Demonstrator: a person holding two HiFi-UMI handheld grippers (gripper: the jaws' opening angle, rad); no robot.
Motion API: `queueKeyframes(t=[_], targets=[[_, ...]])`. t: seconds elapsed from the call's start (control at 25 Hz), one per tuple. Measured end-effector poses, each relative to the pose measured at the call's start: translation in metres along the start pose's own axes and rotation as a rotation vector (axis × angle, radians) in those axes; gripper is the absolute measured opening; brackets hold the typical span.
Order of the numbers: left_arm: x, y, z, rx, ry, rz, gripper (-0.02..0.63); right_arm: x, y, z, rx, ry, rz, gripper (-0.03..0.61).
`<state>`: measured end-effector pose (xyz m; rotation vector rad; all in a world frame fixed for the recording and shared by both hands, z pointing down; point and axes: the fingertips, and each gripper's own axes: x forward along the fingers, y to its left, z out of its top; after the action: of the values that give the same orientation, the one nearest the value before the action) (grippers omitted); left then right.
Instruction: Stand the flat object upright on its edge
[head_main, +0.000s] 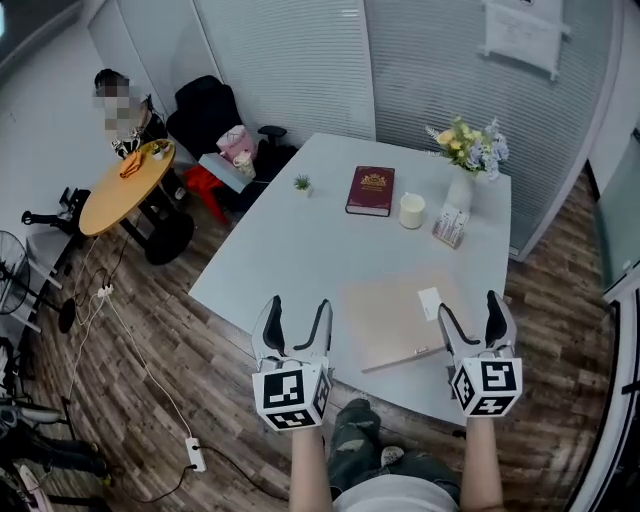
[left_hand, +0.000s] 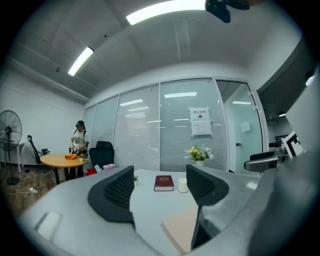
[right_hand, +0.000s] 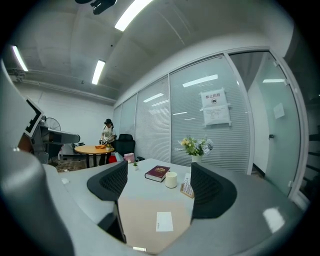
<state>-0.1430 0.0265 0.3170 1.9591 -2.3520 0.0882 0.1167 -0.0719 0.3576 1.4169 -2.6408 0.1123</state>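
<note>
Both wide open, empty — your left hand-held gripper (head_main: 300, 303), right hand-held gripper (head_main: 468, 305). Tan board (head_main: 385, 320) looks stiff, light — pinch its near edge.

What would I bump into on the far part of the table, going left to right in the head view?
tiny potted plant → dark red book → white cup → vase of flowers
</note>
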Motion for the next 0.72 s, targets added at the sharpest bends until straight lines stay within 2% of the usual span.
queueKeyframes(t=[0.36,0.72], targets=[[0.118,0.021,0.008,0.021,0.027,-0.176,0.315,0.069,-0.015,0.003,0.021,0.039,-0.158,0.408],[0.199,0.023,-0.021,0.032,0.122,-0.334,0.315,0.101,-0.037,-0.025,0.037,0.143,-0.318,0.414]])
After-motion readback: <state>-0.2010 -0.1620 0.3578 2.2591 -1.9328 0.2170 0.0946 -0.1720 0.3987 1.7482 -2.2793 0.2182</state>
